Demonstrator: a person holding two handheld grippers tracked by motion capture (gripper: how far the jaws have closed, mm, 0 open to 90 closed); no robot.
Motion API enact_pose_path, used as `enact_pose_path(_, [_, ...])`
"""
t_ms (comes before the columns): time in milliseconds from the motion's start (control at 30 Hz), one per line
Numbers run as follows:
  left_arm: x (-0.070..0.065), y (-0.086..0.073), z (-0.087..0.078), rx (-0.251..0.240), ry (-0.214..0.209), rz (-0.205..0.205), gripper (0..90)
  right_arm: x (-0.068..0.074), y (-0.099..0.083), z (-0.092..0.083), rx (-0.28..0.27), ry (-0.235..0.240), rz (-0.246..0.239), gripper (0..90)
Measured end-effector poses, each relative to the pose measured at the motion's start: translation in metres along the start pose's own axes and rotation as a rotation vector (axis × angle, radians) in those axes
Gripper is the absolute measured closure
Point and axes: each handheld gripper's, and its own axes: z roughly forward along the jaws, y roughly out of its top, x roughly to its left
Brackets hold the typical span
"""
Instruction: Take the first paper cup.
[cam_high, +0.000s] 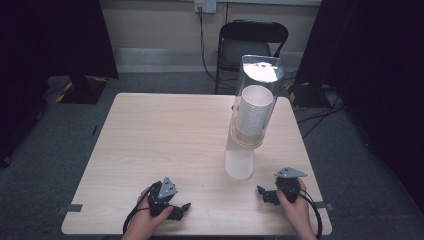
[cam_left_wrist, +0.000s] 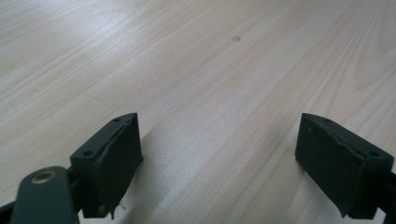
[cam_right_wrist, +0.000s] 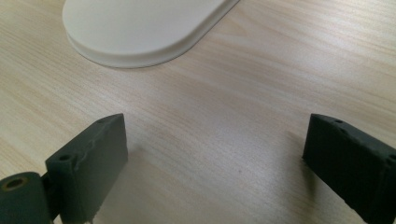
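Black grippers (cam_high: 172, 200), grey triangular plates, trailing cables.

The table (cam_high: 165, 130) is pale wood-grain laminate with a smooth, faintly sheeny top, the cup dispenser's tube (cam_high: 257, 95) is clear glossy plastic over a stack of white cups (cam_high: 253, 112) on a smooth matt white base (cam_right_wrist: 140, 28), and both grippers' jaws are matt black with rough-edged pads.
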Motion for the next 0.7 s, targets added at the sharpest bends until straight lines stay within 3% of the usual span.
enact_pose_path(400, [0.0,0.0,0.0,0.003,0.003,0.001,13.5,0.002,0.0,0.0,-0.001,-0.011,-0.002,5.7])
enact_pose_path(500, [0.0,0.0,0.0,0.004,0.0,0.002,13.3,0.004,0.003,-0.001,-0.016,-0.045,0.039,18.4])
enact_pose_path(533, [0.0,0.0,0.0,0.004,-0.003,0.001,13.0,0.004,0.005,0.0,-0.026,-0.051,0.049,15.9])
enact_pose_path(567, [0.0,0.001,0.0,0.006,-0.003,0.004,12.7,0.004,0.008,-0.001,-0.034,-0.036,0.061,12.5])
enact_pose_path(600, [0.0,0.001,0.0,0.005,-0.003,0.003,12.6,0.005,0.011,-0.002,-0.051,-0.02,0.057,15.4])
enact_pose_path(700, [0.0,0.001,0.001,0.005,-0.009,0.001,11.7,0.01,0.025,-0.006,-0.091,0.007,0.02,14.2])
